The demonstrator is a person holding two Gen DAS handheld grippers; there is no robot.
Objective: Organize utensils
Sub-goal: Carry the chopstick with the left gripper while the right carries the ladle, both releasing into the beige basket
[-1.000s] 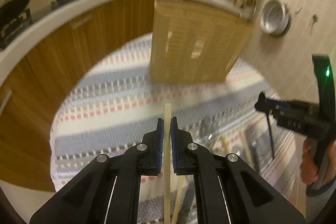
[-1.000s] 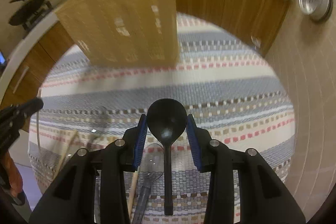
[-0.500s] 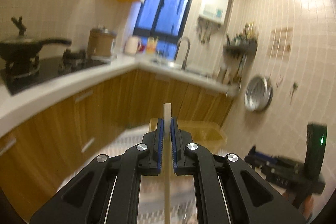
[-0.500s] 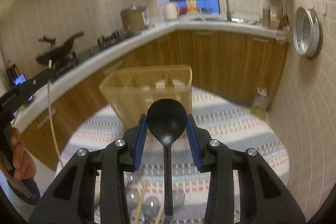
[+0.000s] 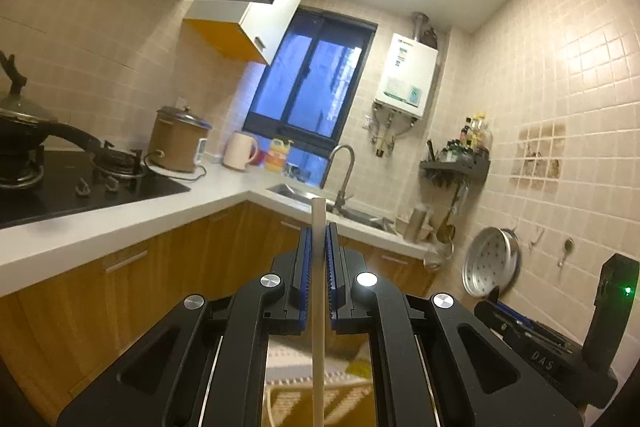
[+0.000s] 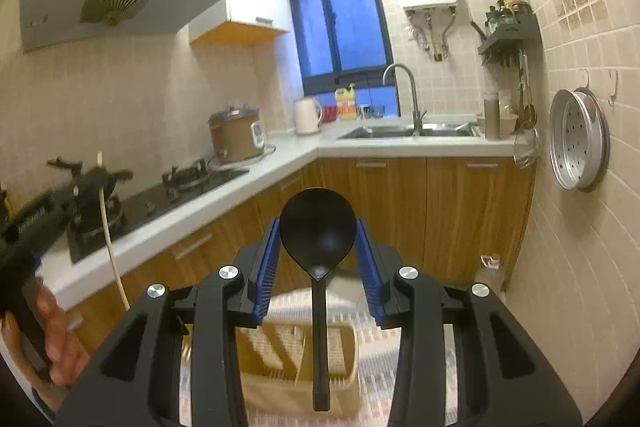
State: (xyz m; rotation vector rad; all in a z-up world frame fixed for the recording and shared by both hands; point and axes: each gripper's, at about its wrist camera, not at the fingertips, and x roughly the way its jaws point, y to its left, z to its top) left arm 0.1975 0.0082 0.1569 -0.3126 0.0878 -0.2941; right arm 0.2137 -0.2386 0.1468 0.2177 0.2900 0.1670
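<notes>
My left wrist cam: raised, facing window [image 5: 312,83] corner | my right cam: same heading, basket [image 6: 298,367] at frame bottom | shared: sink [image 6: 408,131], stove [image 5: 80,183].

We cannot see the lower end of the pale stick [image 5: 318,327]: it runs off the bottom edge of the left wrist view, between the black fingers. Behind those fingers, at the bottom centre, the basket [image 5: 292,401] shows only as a blurred sliver. At the lower right, the other gripper [image 5: 560,347] is cut by the frame's dark rim. In the right wrist view, the basket [image 6: 340,379] is partly hidden by the black spoon [image 6: 318,235] and the fingers. At the far left, the hand [image 6: 56,343] is blurred and cropped.
</notes>
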